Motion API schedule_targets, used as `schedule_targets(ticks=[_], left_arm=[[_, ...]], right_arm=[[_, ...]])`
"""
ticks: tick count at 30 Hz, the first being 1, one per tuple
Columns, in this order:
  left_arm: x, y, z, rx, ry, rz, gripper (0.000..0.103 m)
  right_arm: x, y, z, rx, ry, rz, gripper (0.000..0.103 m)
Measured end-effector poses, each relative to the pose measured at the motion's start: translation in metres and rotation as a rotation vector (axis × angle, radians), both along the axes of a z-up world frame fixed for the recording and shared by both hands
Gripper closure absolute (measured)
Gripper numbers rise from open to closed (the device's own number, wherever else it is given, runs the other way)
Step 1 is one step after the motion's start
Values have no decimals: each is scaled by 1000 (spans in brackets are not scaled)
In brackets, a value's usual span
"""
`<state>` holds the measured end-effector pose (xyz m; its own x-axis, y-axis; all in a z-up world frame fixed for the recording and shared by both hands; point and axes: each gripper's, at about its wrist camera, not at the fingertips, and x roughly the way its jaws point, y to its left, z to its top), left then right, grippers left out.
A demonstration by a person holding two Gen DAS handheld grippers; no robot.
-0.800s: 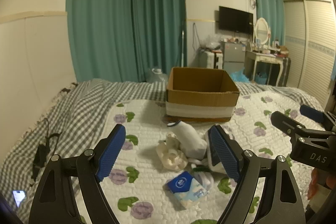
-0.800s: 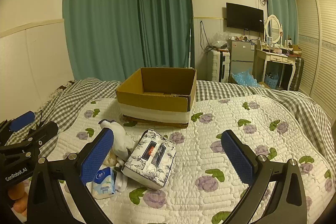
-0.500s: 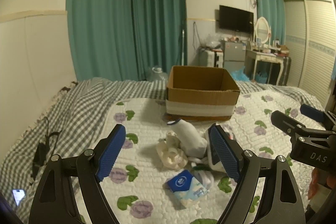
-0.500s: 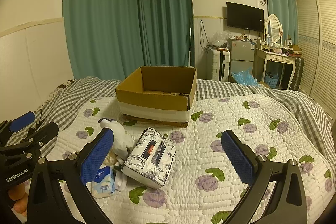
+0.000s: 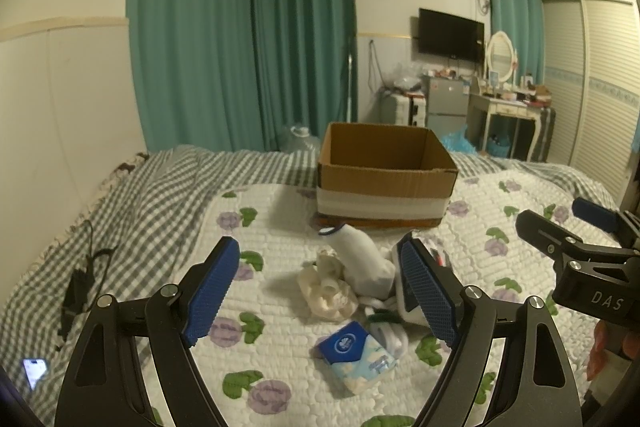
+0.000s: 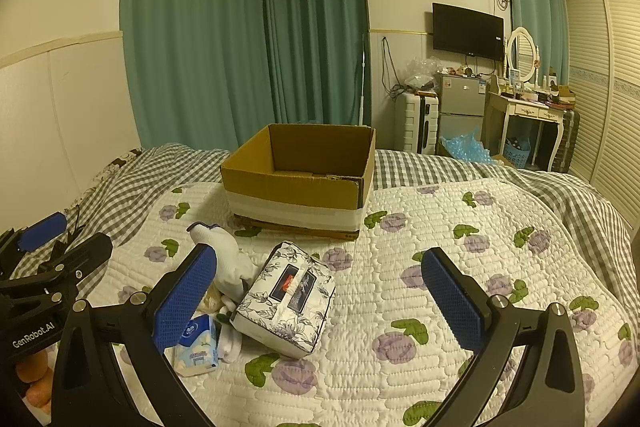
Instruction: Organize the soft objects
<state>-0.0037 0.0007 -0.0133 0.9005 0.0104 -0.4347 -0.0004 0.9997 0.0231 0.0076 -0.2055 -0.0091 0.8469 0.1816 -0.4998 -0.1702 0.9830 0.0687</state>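
1. Both the left tongs and the right tongs gape wide, holding nothing, barely shifted from a moment ago; no pickup has begun.
2. The white sock, cream bundle, tissue pack and floral tissue pouch lie clustered on the bed.
3. Beyond them, the cardboard box shows nothing inside.

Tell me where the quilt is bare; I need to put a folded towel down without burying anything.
Bare quilt lies right of the floral tissue pack, running to the gingham blanket. The patch left of the cream cloth is free too. It is crowded between the white sock, blue tissue packet and cardboard box.
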Motion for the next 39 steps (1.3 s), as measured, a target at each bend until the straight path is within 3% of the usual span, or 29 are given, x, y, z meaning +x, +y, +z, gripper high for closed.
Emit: schedule_targets(ticks=[14, 39], left_arm=[[-5, -2, -9, 1, 14, 7, 18], [-3, -3, 0, 5, 9, -5, 18]], right_arm=[[0, 1, -1, -8, 4, 2, 0], [-1, 2, -3, -9, 3, 2, 0]])
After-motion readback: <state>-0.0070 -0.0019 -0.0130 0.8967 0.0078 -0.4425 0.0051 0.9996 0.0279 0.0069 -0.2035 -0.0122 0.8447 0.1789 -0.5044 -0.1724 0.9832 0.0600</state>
